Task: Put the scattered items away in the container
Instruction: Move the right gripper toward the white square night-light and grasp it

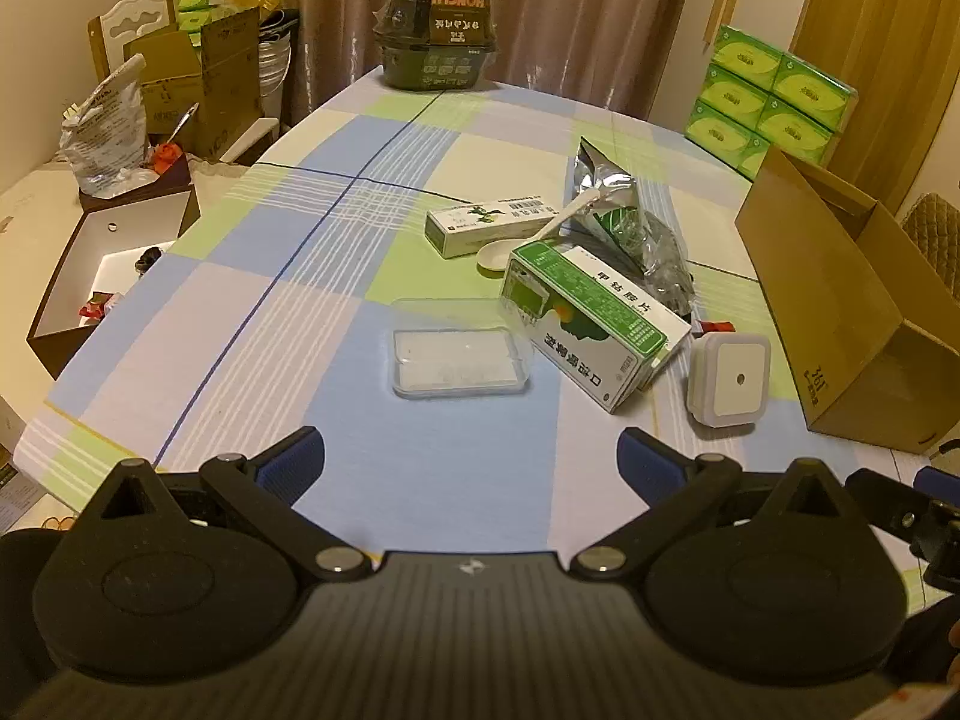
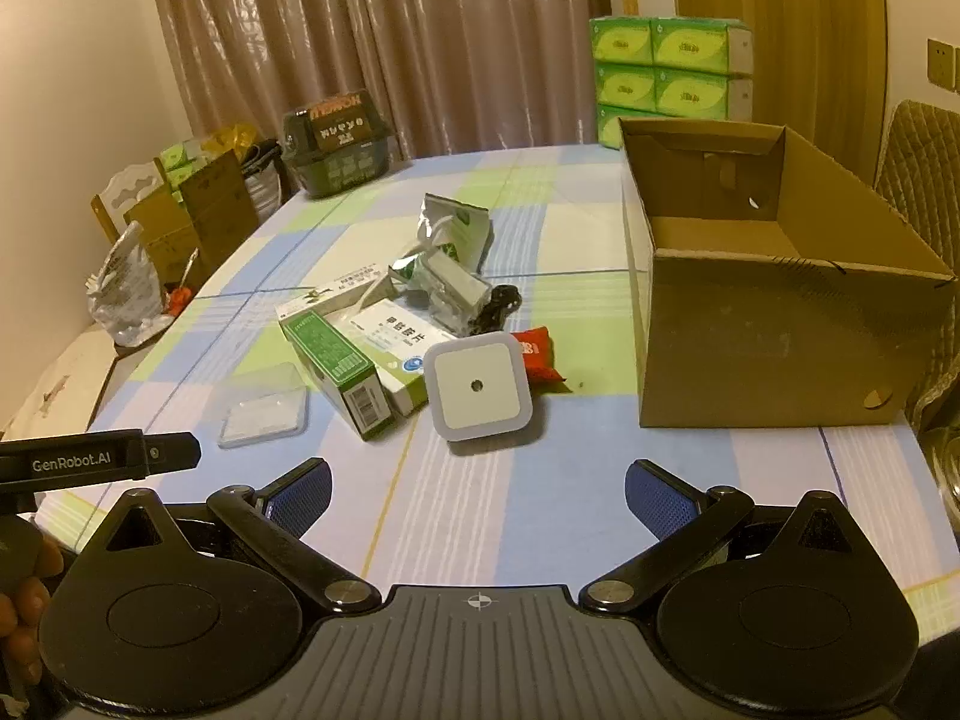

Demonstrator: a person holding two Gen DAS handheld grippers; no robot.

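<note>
An open cardboard box [image 2: 762,324] stands on the right of the table; it also shows in the left wrist view [image 1: 840,312]. Scattered items lie left of it: a clear plastic case [image 1: 459,354] [image 2: 261,405], a green-and-white medicine box [image 1: 591,324] [image 2: 339,363], a slim white box [image 1: 492,225], a white spoon [image 1: 540,234], a silver foil bag [image 1: 624,222] [image 2: 456,228], a white square night light [image 1: 729,381] [image 2: 480,390] and a red packet [image 2: 540,354]. My left gripper [image 1: 471,465] is open and empty, short of the clear case. My right gripper [image 2: 477,492] is open and empty, short of the night light.
The table has a blue, green and white checked cloth [image 1: 336,276]. A dark food container [image 1: 435,39] stands at its far end. Green tissue packs [image 2: 672,66] are stacked behind the box. Cardboard boxes and a bag [image 1: 108,132] crowd the left side. The left gripper's body [image 2: 96,459] shows at the right view's left edge.
</note>
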